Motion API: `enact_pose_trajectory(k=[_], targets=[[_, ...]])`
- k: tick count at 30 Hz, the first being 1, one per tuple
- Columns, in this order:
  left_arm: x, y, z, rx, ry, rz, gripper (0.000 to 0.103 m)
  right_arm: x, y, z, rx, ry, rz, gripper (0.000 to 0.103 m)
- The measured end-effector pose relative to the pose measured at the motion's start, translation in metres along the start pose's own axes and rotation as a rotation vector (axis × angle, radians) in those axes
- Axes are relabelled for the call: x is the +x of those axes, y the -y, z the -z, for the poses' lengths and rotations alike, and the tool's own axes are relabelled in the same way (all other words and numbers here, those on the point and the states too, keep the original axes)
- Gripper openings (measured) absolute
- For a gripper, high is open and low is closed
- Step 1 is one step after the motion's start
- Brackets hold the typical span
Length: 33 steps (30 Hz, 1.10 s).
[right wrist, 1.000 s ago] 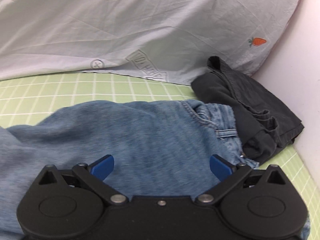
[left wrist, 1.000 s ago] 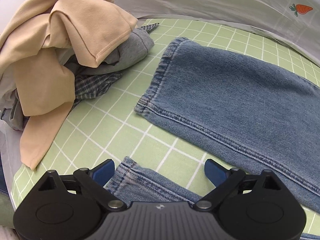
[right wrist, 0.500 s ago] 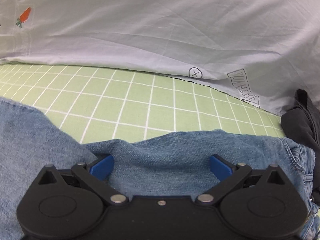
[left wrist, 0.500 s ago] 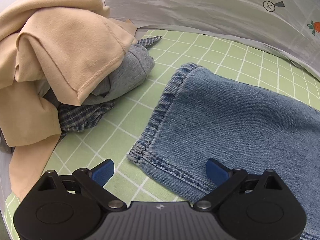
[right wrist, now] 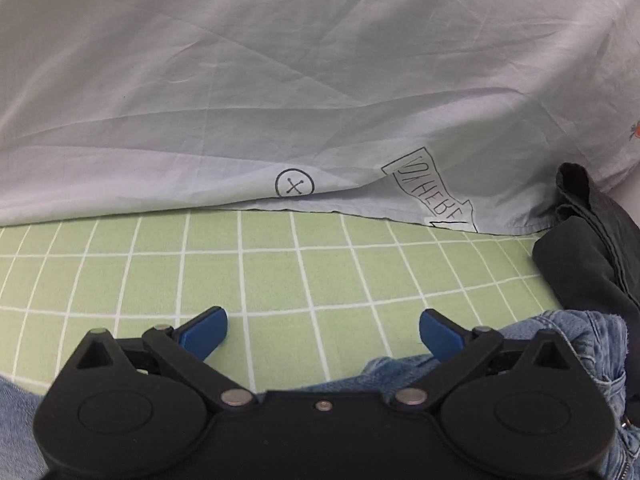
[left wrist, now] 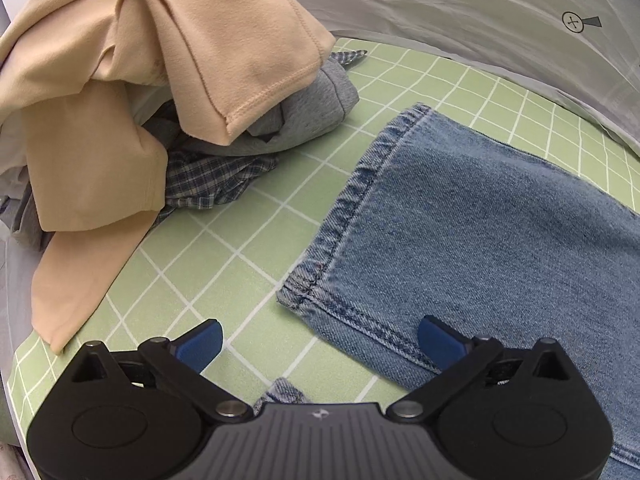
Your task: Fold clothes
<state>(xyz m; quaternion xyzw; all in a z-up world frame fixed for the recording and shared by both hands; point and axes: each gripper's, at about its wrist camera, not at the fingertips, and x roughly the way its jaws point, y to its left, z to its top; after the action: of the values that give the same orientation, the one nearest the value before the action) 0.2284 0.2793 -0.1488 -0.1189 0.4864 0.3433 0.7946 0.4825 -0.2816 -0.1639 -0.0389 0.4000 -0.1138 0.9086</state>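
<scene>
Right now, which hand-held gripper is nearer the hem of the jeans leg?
Left. The left hand-held gripper hangs open just short of the hem. The right hand-held gripper is open over the checked sheet near the waistband.

Your right gripper (right wrist: 322, 330) sits at the lower edge of your view, its blue fingertips (right wrist: 204, 330) spread wide with nothing between them, above the green grid sheet (right wrist: 280, 272). Beyond the sheet's far edge you have a pale grey cover (right wrist: 280, 80), printed with a crossed circle and a lettered label. At the sheet's right end lies a dark folded garment (right wrist: 592, 256). Blue jeans (right wrist: 568, 328) bunch just beside it, under your gripper's right finger.
</scene>
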Motion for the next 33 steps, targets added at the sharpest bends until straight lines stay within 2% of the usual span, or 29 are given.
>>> enact_pose_trajectory(k=[4,10,14,16,18,24,28,33], targets=[[-0.004,-0.002,0.005,0.021,-0.002,-0.019,0.103,-0.015,0.003,0.012,-0.037,0.003,-0.006,0.103],[-0.01,-0.018,0.016,-0.02,-0.015,-0.016,0.103,-0.074,0.016,0.051,-0.066,0.069,-0.052,0.103],[-0.015,-0.013,0.015,0.056,0.013,-0.063,0.103,-0.119,0.025,0.074,-0.111,0.112,-0.035,0.103],[-0.017,-0.011,0.015,0.089,0.032,-0.072,0.102,-0.14,0.032,0.085,-0.061,0.119,-0.012,0.103],[-0.023,-0.017,0.017,0.072,0.031,-0.046,0.096,-0.161,0.042,0.098,0.007,0.121,0.003,0.103],[-0.061,-0.02,0.042,0.032,0.048,0.069,0.096,-0.201,0.077,0.149,0.134,0.07,0.008,0.103],[-0.082,0.002,0.082,0.116,0.037,0.156,0.096,-0.224,0.102,0.184,0.193,0.041,0.017,0.103],[-0.107,0.035,0.134,0.199,0.007,0.231,0.097,-0.245,0.144,0.222,0.233,0.032,0.047,0.103]])
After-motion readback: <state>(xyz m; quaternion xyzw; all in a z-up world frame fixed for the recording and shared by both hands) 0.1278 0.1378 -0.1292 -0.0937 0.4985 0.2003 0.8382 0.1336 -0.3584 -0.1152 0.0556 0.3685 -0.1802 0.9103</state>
